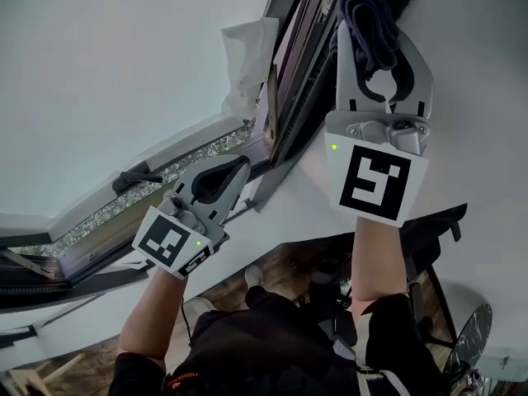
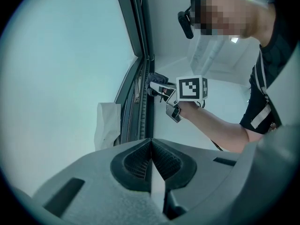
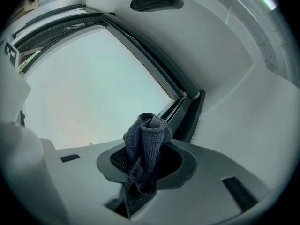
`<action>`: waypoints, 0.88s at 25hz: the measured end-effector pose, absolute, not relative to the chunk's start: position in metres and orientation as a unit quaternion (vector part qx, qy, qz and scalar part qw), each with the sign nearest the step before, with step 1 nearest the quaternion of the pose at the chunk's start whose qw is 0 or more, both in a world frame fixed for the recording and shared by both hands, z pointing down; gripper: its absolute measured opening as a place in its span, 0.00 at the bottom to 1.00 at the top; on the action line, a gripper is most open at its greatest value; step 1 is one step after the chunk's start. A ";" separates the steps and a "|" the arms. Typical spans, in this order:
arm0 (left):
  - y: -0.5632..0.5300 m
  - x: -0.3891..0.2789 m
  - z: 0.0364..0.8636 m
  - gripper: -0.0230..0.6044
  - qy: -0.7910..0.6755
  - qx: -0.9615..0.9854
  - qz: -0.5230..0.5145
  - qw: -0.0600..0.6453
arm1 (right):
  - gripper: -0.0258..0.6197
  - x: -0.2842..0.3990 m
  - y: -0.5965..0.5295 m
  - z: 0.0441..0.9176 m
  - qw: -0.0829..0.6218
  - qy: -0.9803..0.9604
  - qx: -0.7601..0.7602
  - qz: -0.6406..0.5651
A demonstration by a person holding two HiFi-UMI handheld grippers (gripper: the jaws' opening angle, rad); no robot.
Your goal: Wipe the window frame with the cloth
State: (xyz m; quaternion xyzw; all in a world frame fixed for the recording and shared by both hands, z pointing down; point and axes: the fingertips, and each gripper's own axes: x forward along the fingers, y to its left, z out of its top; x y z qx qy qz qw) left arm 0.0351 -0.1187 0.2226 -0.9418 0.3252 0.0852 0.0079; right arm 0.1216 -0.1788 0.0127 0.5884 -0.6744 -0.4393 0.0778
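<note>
The right tongs point(image 3: 147, 167) clench a bunched dark cloth point(image 3: 148, 137) that pokes past their tips, right at the corner of the dark window frame point(image 3: 186, 110). The left tongs point(image 2: 151, 150), pressed together on nothing, sit lower to their left, near the frame.

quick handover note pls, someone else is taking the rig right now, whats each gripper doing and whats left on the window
Right gripper: fingers shut on the dark cloth, which is bunched and sticking out past the tips, aimed at the corner of the window frame. Whether the cloth is touching the frame can't be told.
Left gripper: fingers shut, nothing between them, held lower beside the same frame.
Done: the cloth is in hand and up at the frame. No wiped stretch can be made out.
Left: press the cloth to the frame and wipe along it.
</note>
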 end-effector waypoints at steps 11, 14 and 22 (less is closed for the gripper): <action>-0.117 0.034 0.246 0.07 0.320 -0.944 0.074 -0.014 | 0.20 0.119 -0.186 0.040 0.098 -0.678 0.589 -0.429; -0.118 0.033 0.255 0.07 0.319 -0.945 0.070 -0.024 | 0.20 0.118 -0.189 0.055 0.104 -0.682 0.588 -0.422; -0.115 0.036 0.277 0.07 0.314 -0.946 0.064 -0.045 | 0.20 0.119 -0.192 0.093 0.122 -0.693 0.586 -0.401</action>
